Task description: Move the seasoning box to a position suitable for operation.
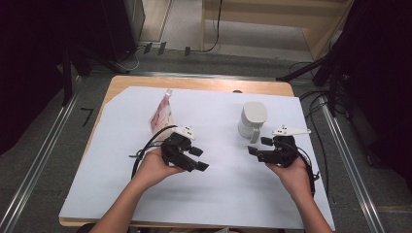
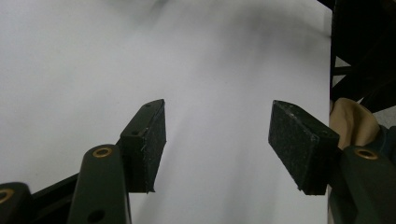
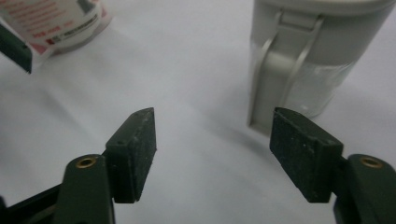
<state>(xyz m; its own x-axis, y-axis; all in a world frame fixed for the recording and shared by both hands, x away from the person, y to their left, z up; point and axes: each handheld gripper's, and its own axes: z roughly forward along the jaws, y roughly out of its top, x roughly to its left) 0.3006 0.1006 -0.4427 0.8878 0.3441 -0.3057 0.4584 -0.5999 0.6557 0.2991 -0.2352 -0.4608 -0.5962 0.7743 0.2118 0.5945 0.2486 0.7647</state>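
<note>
your right gripper (image 1: pixel 256 145) sits spread and empty beside the lidded grey-white plastic jug (image 1: pixel 252 119) – lined up for its handle; left gripper (image 1: pixel 198 158) spread too, idle mid-sheet.

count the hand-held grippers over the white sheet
2. The left hand-held gripper is held over the middle of the white sheet, in front of the red-and-white pouch. The right hand-held gripper is just in front of the white lidded jug. Both are open and empty.
</note>
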